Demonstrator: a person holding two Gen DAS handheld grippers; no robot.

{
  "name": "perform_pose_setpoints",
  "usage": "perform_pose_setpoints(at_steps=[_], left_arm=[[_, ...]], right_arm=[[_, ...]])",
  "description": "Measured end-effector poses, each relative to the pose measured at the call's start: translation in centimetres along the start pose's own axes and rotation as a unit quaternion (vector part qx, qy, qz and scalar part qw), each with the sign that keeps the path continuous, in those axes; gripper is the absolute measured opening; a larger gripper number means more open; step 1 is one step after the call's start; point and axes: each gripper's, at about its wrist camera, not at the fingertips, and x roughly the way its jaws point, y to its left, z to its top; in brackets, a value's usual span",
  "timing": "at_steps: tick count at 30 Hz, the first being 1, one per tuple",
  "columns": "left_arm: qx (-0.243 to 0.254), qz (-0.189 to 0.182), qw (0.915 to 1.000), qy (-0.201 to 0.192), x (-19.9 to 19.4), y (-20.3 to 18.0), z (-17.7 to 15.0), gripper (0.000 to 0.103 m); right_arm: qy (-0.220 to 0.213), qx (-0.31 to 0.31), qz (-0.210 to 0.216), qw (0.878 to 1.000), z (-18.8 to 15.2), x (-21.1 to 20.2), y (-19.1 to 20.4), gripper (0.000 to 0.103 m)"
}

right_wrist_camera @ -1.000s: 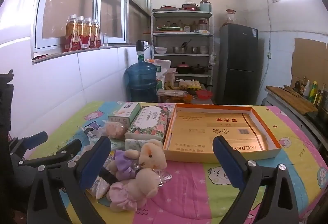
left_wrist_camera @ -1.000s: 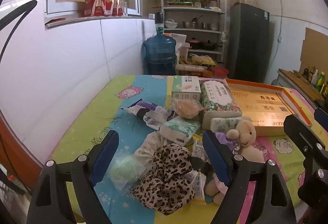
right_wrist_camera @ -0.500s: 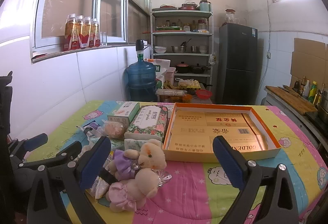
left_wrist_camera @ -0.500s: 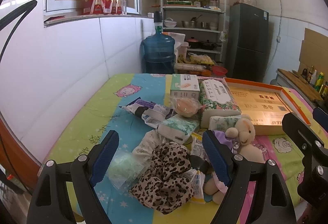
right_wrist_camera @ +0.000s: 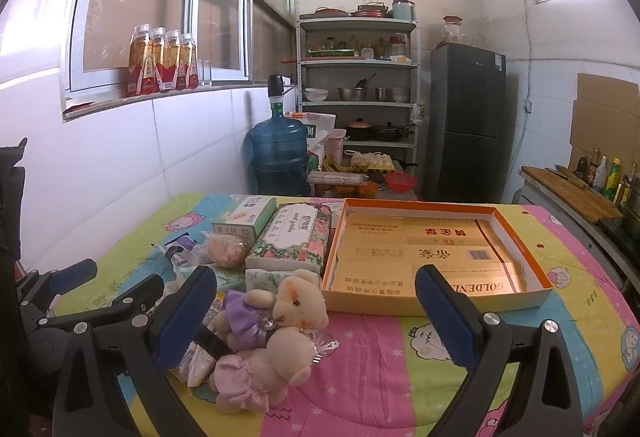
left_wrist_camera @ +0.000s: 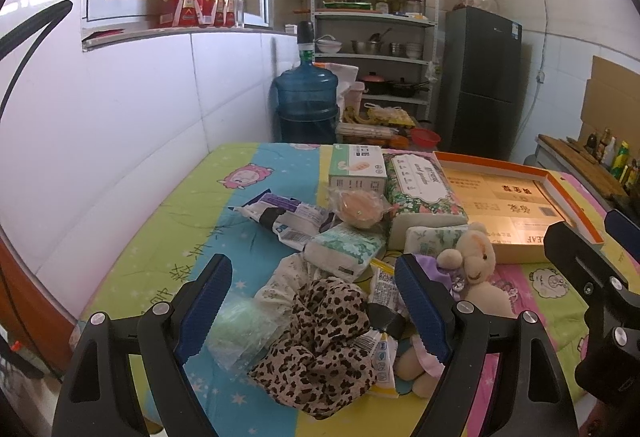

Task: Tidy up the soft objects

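Still parted, left hand-held gripper unmoved over leopard cloth

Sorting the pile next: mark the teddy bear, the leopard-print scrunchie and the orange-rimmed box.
teddy bear (right_wrist_camera: pixel 298 307), right wrist view, on its face.
leopard-print scrunchie (left_wrist_camera: pixel 320 349), left wrist view, on its folds.
orange-rimmed box (right_wrist_camera: pixel 516 237), right wrist view, on its right wall.

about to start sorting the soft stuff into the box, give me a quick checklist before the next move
1. left gripper open with nothing between its fingers: ok.
2. right gripper open and empty: ok.
3. orange-rimmed box holds no loose items, only its cardboard bottom: ok.
4. leopard-print fabric lies between the left fingers, on top of the pile: ok.
5. teddy bear free to lift: not ok, the left finger of the right gripper overlaps it.
6. Packets under the fabric coming free: cannot tell.
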Motion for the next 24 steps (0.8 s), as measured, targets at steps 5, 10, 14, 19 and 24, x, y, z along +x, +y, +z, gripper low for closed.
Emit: perform_pose_setpoints(at_steps=[5,10,14,19,24], left_arm=[[-0.001,-0.002,1.0,0.001,0.01,-0.03,-0.01,0.084],[-0.002,-0.004,1.0,0.003,0.13,0.08,0.02,0.084],[-0.002,-0.004,1.0,0.003,0.21,0.17,0.06,0.084],[-0.005,-0.005,1.0,0.005,0.4,0.27,0.01,0.084],[-0.007,-0.006,0.9999,0.007,0.53,0.54,0.02,0.084]], right_arm=[[0.002,-0.002,0.005,1.0,0.15,0.08,0.03,0.1],[0.002,-0.002,0.006,1.0,0.16,0.08,0.07,0.1],[0.003,-0.003,0.008,1.0,0.32,0.15,0.17,0.1],[0.004,-0.003,0.008,1.0,0.33,0.17,0.24,0.1],[0.007,-0.004,0.013,1.0,0.45,0.25,0.45,0.1]])
